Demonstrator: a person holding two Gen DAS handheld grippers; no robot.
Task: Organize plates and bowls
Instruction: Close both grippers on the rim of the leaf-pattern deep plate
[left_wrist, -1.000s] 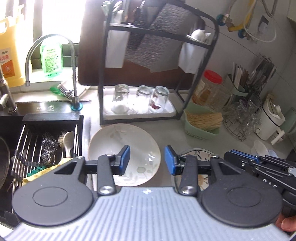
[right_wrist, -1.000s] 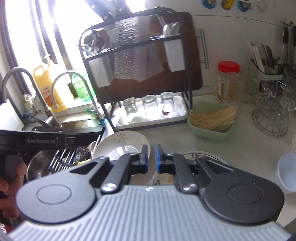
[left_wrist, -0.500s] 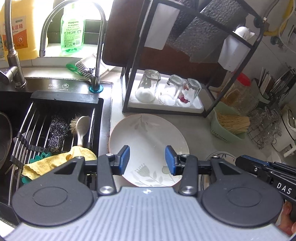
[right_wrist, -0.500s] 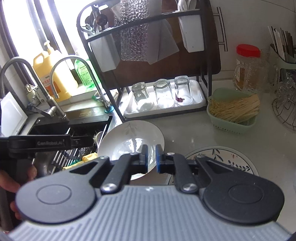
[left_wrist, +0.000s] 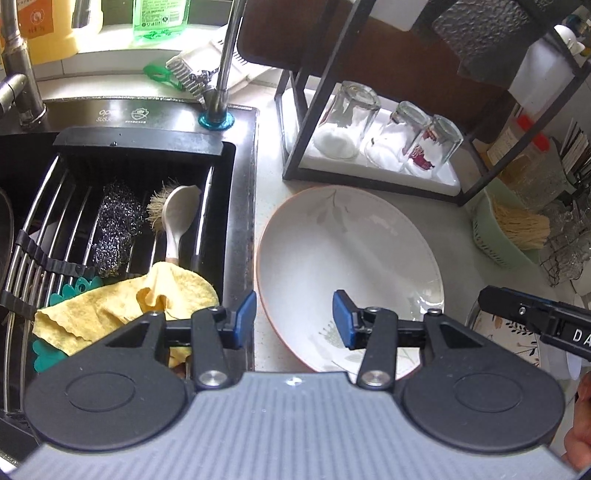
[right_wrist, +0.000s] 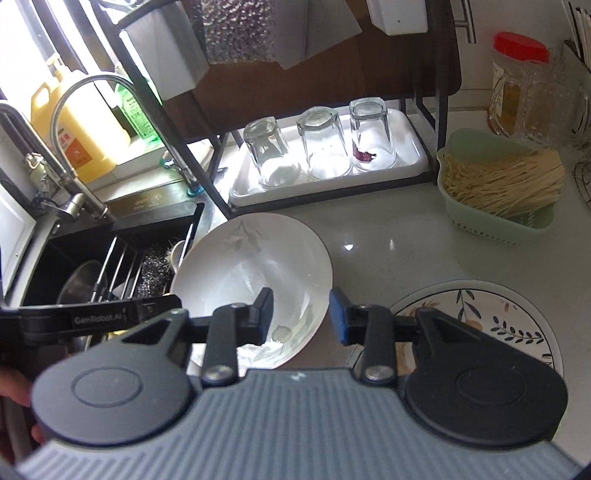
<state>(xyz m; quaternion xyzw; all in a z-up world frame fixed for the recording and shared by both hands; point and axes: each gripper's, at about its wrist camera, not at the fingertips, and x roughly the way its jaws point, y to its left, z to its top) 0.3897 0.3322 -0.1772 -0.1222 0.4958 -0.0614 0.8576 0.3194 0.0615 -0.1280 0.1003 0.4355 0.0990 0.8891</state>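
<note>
A large white plate with a faint leaf print (left_wrist: 343, 258) lies on the counter beside the sink; it also shows in the right wrist view (right_wrist: 255, 273). My left gripper (left_wrist: 293, 319) is open over the plate's near left rim, its jaws either side of the edge. My right gripper (right_wrist: 301, 314) is open over the plate's near right rim. A flat patterned plate with leaf designs (right_wrist: 491, 314) lies to the right; its edge shows in the left wrist view (left_wrist: 509, 336).
A black rack (right_wrist: 424, 122) holds a white tray with three upturned glasses (right_wrist: 325, 140). The sink (left_wrist: 122, 173) on the left holds a drain rack, steel wool, a brush and a yellow cloth (left_wrist: 129, 302). A green basket of noodles (right_wrist: 498, 184) and a red-lidded jar (right_wrist: 524, 85) stand at the right.
Both grippers have moved down and closer to the white plate. The right gripper has opened from shut. The left gripper has stayed open.
</note>
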